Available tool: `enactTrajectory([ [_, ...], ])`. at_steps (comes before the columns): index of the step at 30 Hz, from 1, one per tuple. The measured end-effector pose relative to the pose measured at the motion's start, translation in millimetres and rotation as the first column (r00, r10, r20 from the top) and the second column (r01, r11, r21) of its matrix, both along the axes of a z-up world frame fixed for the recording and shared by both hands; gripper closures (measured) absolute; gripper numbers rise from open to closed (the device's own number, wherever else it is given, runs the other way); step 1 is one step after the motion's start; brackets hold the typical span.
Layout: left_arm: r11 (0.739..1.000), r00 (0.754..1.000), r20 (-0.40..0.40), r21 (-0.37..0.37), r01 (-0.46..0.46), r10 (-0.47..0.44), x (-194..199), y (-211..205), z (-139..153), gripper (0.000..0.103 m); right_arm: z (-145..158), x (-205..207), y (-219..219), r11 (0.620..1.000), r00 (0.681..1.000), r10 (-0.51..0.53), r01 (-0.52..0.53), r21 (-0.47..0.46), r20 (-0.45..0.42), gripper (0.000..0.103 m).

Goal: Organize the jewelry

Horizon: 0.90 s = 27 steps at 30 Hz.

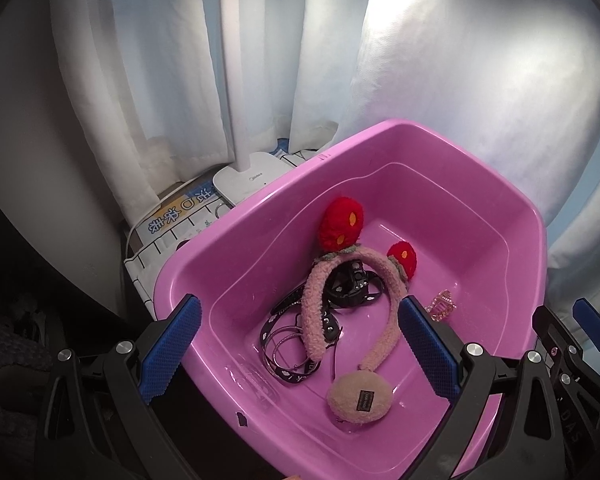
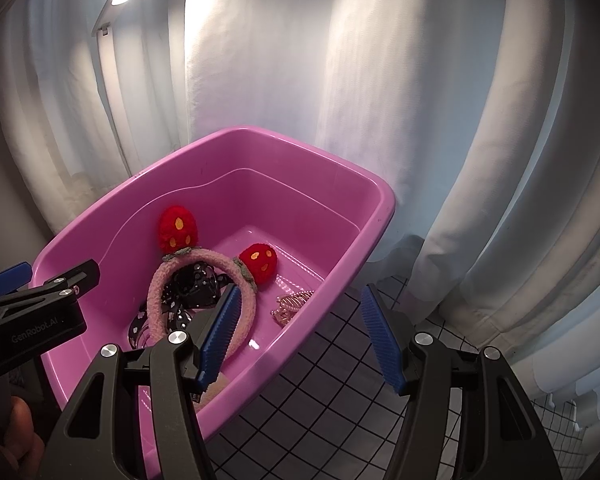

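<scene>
**Tangle risk in the pink tub**

White curtains [image 2: 480,128] are seen hanging close behind and beside the pink tub [image 2: 332,280], which is set on a grid-patterned cloth [image 2: 332,392].

The jewelry is piled in the tub: a fuzzy pink headband [image 1: 316,312] with red strawberry pom-poms [image 1: 340,222] lies over black straps [image 1: 288,308] and thin bangles [image 1: 284,340], and a gold hair claw [image 2: 294,302] sits apart near the right wall.

Both grippers are held spread and empty: the left gripper [image 1: 300,352] over the tub, the right gripper [image 2: 300,336] astride its right rim.

A lifted headband could likely drag the straps and bangles along. The tub's rim might be clipped by a descending finger. Open room is judged best above the tub's far half.
</scene>
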<state>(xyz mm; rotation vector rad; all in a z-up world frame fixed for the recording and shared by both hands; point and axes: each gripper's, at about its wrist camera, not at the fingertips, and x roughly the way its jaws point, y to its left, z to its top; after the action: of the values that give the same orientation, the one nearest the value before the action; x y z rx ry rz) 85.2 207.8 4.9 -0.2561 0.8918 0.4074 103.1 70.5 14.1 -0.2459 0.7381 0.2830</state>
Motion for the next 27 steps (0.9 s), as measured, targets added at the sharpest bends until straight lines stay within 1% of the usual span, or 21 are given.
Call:
enactTrajectory([
  [12, 1.000, 1.000, -0.009, -0.007, 0.004, -0.004, 1.1, -2.8, -5.2, 0.006, -2.6, 0.9, 0.1, 1.000, 1.000, 0.003, -0.003, -0.004, -0.006, 0.043],
  [15, 1.000, 1.000, 0.007, -0.008, 0.002, -0.002, 0.3, -1.9, -4.7, 0.006, -3.6, 1.5, -0.4, 1.000, 1.000, 0.003, -0.003, -0.004, -0.009, 0.043],
  [19, 0.999, 1.000, 0.015, -0.042, 0.014, -0.013, 0.2, 0.6, -7.3, 0.006, -4.1, 2.2, -1.3, 1.000, 1.000, 0.004, -0.004, -0.003, -0.011, 0.043],
  [23, 0.999, 1.000, 0.020, -0.030, 0.014, -0.014, 0.2, -0.6, -5.9, 0.006, -3.8, 1.7, -1.4, 1.000, 1.000, 0.004, -0.004, -0.004, -0.012, 0.043],
  [27, 1.000, 1.000, -0.027, -0.021, 0.007, -0.008, 5.0, -1.3, -8.5, 0.006, -3.7, 1.2, -1.0, 1.000, 1.000, 0.005, -0.005, -0.004, -0.012, 0.043],
])
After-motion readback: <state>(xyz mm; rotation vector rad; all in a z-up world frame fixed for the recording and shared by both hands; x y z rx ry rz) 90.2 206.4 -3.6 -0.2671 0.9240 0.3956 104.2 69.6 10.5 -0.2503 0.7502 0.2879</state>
